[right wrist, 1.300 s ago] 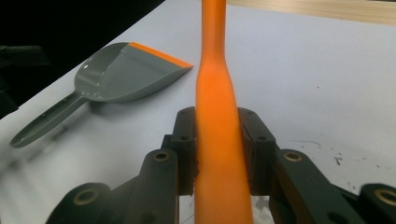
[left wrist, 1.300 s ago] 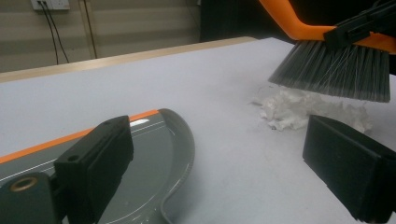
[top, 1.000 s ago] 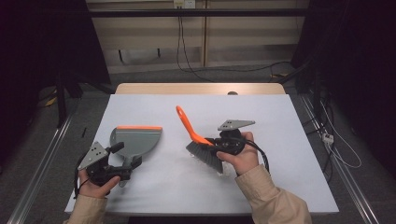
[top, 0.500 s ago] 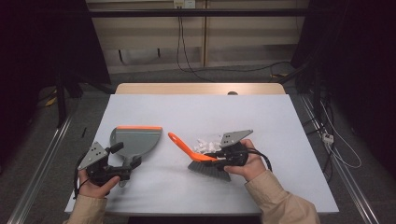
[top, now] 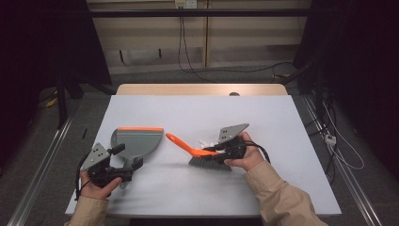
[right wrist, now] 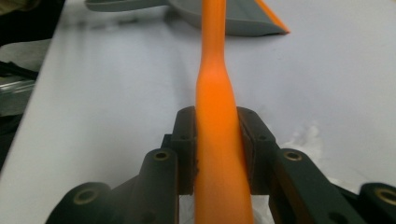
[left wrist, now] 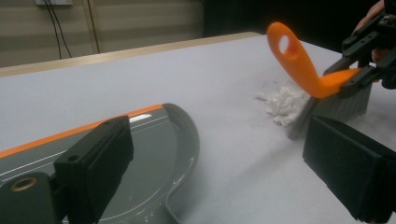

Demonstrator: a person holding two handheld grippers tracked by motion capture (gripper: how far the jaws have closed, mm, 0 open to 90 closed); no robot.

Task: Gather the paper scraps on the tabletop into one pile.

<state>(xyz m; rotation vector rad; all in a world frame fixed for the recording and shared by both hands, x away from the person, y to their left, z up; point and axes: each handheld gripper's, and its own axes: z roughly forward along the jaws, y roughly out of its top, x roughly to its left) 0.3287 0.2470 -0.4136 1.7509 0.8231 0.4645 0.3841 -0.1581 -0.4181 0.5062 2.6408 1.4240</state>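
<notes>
Since earlier, the right gripper, clamped on the orange-handled grey-bristled hand brush, has lowered it flatter beside white crumbs; the left gripper stays spread open.

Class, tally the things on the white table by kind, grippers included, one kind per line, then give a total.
Dustpan: 1
Brush: 1
Pile of white scraps: 1
Grippers: 2, left gripper and right gripper
Total: 5
</notes>
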